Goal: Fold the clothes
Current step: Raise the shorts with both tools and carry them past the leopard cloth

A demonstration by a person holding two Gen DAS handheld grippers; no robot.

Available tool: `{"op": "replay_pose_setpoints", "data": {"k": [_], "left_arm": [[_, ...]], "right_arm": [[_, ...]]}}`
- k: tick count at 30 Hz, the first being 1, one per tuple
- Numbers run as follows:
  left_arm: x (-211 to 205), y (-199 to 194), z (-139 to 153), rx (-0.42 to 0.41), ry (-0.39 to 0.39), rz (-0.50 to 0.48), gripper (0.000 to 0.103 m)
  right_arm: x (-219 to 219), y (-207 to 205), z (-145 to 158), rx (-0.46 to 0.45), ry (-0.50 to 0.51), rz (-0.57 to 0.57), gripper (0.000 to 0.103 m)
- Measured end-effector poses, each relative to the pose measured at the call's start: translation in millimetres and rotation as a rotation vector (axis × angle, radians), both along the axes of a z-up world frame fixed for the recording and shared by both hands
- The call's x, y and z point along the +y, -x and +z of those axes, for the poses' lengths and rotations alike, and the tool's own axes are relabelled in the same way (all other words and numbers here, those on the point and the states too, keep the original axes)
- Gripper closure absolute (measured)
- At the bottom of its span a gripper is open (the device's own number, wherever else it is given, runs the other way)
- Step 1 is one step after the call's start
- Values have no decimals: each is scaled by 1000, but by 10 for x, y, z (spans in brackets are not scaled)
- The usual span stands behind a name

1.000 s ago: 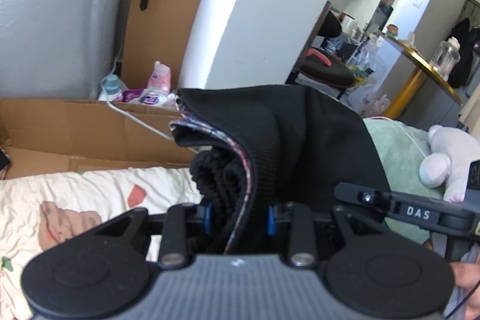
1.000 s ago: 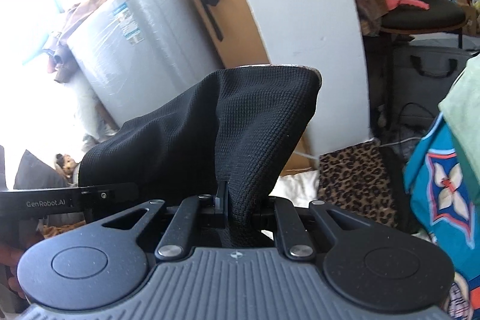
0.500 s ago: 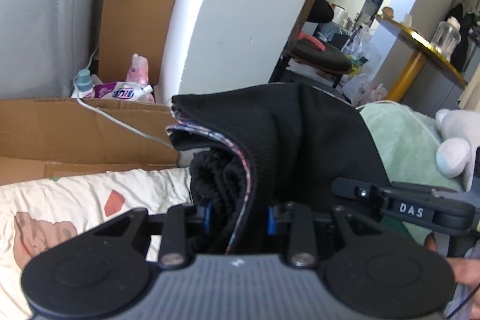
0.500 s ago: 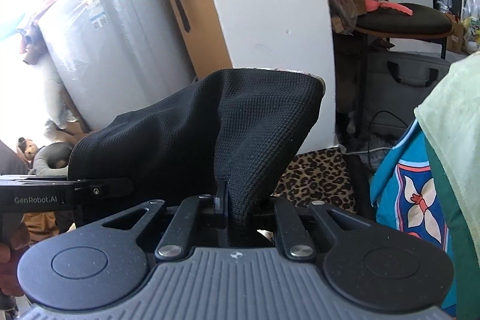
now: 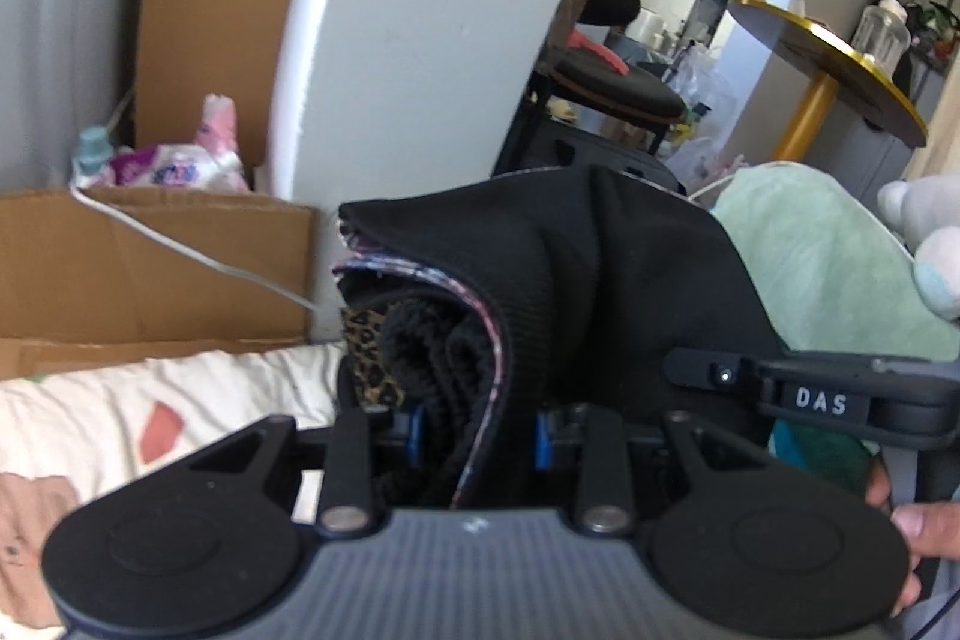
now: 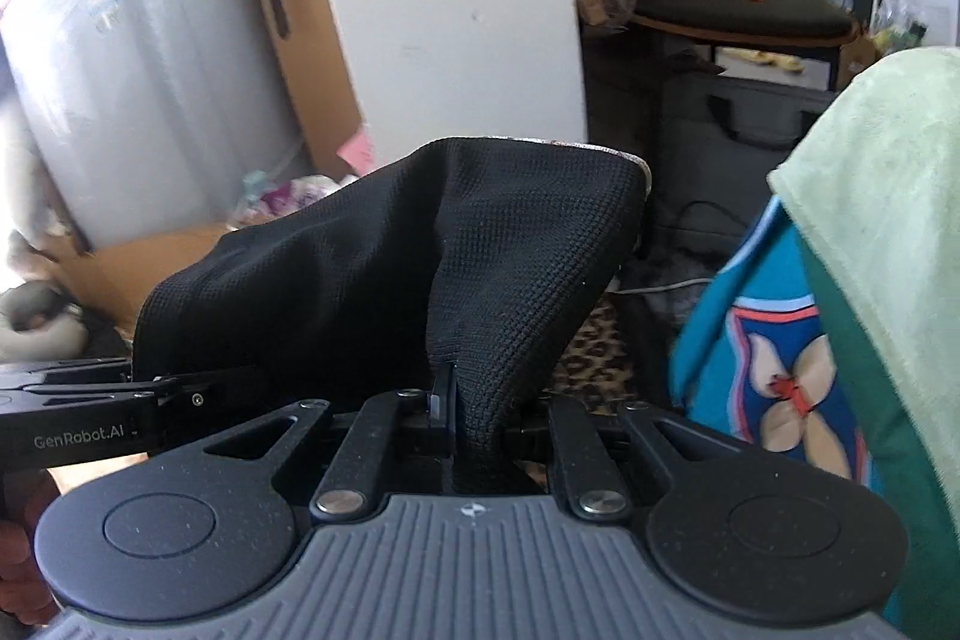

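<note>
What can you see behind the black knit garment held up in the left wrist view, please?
Behind the black knit garment stand a white pillar, a black chair and a pale green blanket. A patch of leopard-print fabric peeks out beneath its fold. The rest is covered.

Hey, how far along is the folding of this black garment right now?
Done: both grippers have hold of it. The left gripper is shut on a thick bunch of the black garment, the right gripper on a thinner edge.
In hand: it hangs between them above the bed.
Left: laying it down and folding; no finished fold shows.
</note>
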State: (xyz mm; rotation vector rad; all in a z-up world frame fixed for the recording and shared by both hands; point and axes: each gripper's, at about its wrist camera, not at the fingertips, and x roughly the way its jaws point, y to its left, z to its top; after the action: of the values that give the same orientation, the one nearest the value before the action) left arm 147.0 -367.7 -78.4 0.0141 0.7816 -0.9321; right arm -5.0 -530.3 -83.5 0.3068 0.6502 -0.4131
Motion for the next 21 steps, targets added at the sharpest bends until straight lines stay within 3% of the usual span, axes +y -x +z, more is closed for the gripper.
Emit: {"op": "replay_pose_setpoints", "data": {"k": [5,12,21], "left_arm": [[-238,-83,-364,38,36,-19,68],[-463,-153,-841,85,76,-34,68],[-623,-494,-1255,123,101,-13,68]], "right_arm": [[-136,-34,-223,60,93,-52,93],[-331,-78,-520,81,117,-130,93],[-652,-441,-816,47,115,-58,93]]}}
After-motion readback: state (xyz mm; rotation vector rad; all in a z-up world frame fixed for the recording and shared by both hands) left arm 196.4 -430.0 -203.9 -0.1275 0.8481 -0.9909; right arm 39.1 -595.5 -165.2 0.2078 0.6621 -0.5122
